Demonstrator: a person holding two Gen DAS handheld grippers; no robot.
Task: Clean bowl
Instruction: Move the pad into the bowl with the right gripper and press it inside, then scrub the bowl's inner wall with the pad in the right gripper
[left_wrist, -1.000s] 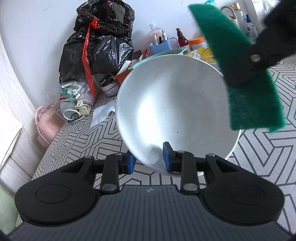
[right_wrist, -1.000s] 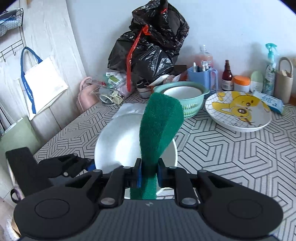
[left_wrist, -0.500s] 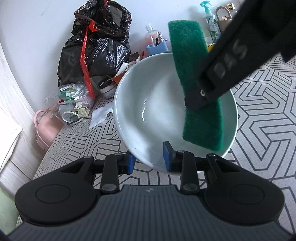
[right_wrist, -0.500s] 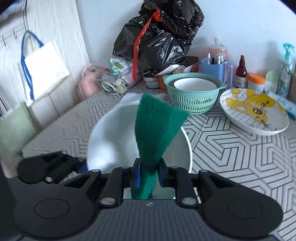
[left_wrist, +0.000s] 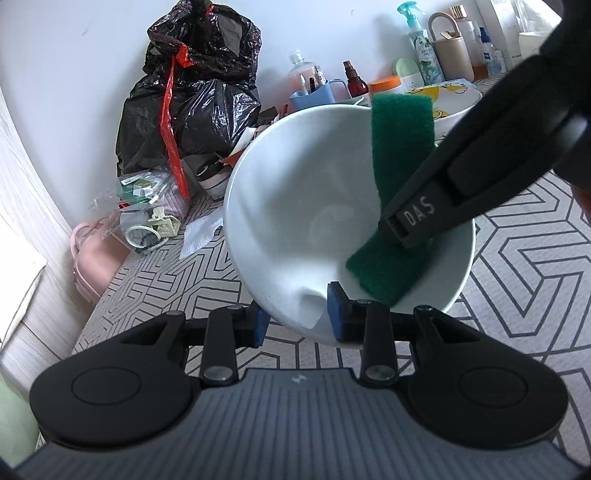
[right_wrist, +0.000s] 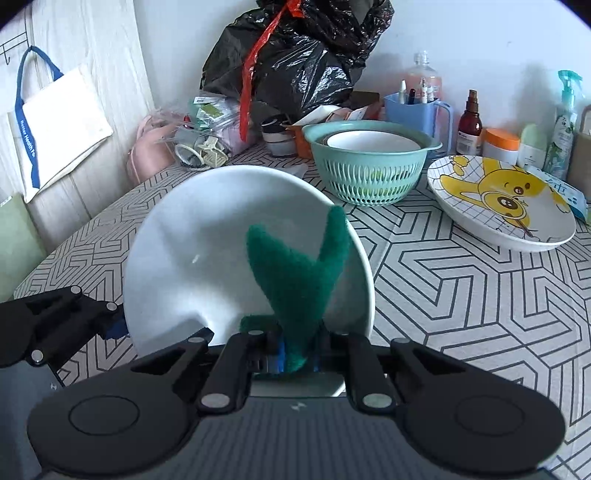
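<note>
Right gripper (right_wrist: 297, 360), jaws closing, is clamped on the green rectangular scouring pad (left_wrist: 400, 192), long axis running up the tilted white ceramic bowl (left_wrist: 291, 206), whose near rim is pinched by the left gripper (left_wrist: 298, 320).

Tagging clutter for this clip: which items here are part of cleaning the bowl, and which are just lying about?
In use:
- white bowl, rim clamped by left gripper
- green scouring pad, in right gripper, whose jaws are closing on it

Lying about:
- black rubbish bag
- teal colander
- cartoon plate
- blue cup
- spray bottle
</note>
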